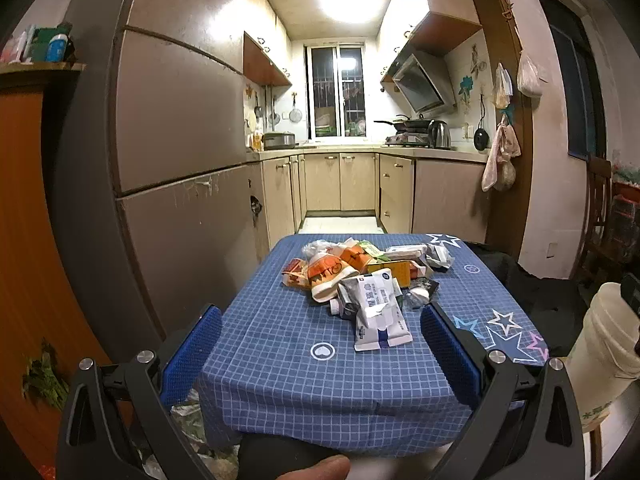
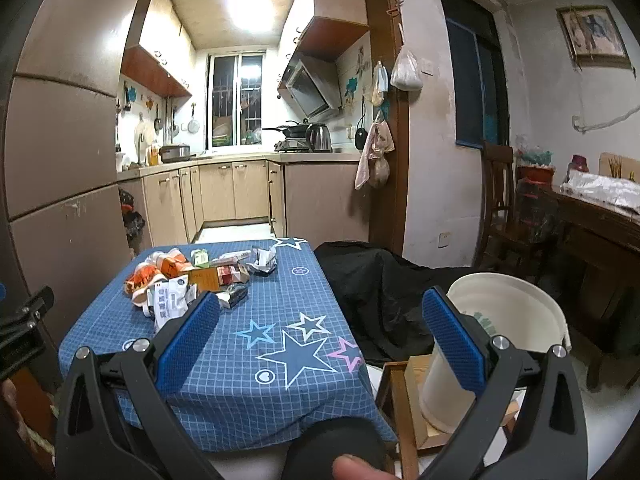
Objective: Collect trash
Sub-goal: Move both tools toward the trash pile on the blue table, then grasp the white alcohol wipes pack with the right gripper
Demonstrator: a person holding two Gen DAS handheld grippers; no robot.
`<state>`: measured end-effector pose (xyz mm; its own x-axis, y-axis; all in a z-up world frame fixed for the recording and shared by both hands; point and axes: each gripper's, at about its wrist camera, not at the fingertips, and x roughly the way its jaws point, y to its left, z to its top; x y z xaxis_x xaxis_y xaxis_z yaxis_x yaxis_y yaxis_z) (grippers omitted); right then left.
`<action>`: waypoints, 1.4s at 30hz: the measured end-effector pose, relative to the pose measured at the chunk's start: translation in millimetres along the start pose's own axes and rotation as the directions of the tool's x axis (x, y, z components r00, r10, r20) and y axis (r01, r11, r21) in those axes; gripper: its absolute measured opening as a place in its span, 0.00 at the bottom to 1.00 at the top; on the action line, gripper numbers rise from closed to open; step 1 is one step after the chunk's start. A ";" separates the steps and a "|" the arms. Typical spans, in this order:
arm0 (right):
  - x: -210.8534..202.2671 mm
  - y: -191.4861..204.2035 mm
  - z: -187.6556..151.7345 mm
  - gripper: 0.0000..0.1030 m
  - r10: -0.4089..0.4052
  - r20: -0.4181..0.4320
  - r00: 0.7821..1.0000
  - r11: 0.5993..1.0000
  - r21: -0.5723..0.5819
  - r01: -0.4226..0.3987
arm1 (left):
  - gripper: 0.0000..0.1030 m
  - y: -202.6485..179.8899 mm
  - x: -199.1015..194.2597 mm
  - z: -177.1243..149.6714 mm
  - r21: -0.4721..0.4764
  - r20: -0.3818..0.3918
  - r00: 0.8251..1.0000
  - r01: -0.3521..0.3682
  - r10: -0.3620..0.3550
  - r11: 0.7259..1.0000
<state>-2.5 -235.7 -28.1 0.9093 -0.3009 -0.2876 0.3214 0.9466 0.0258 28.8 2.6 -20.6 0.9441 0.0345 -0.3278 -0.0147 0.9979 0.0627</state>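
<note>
Fridge (image 1: 168, 128) fills left side of left wrist view, big, brown-grey, kitchen behind it at frame centre. Bench (image 1: 280, 344) covered in blue checked cloth with star prints sits lower centre in both views. Black cloth (image 2: 380, 288) draped over something just right of the bench, centre-right in right wrist view. White bucket (image 2: 516, 312) on a wooden stool (image 2: 400, 400), lower right of right wrist view, beside the bench's right edge; same bucket at right edge of left wrist view.

Trash pile (image 1: 360, 276) lies on the bench's far half, centre of left wrist frame; in right wrist view it's at left-centre (image 2: 188, 280). Pile = crumpled orange-white wrappers (image 1: 328, 272), a flattened white carton with blue print (image 1: 380, 312) nearest the camera, yellow-brown box (image 1: 394, 272), crumpled paper bits at far right of the pile.

Left tongs (image 1: 320, 344) spread wide, blue pads apart, nothing between them, hovering above the bench's near edge, short of the pile. Right tongs (image 2: 320, 340) also wide apart, holding nothing; left pad overlaps the pile's near edge in frame, right pad sits in front of the bucket. A fingertip shows at bottom centre of each view.
</note>
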 end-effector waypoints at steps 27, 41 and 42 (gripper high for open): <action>39.9 11.0 -4.6 0.95 0.198 -0.080 0.977 0.980 0.042 -0.195 | 0.97 -0.5 46.2 -5.0 0.030 -0.118 0.993 0.014 -0.010 0.999; 109.5 53.7 -24.7 0.95 0.289 -0.250 0.924 0.951 -0.038 -0.308 | 0.97 45.0 113.3 -53.7 0.010 -0.250 0.968 -0.024 0.025 1.000; 117.1 58.1 -26.9 0.95 0.300 -0.269 0.915 0.946 -0.039 -0.322 | 0.97 47.2 117.9 -56.5 0.006 -0.261 0.965 -0.023 0.023 1.000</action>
<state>115.5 -212.8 -86.0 0.8576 0.0399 -0.5128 0.0012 0.9968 0.0797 120.8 56.8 -109.6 0.8246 0.0708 -0.5612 -0.0342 0.9966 0.0755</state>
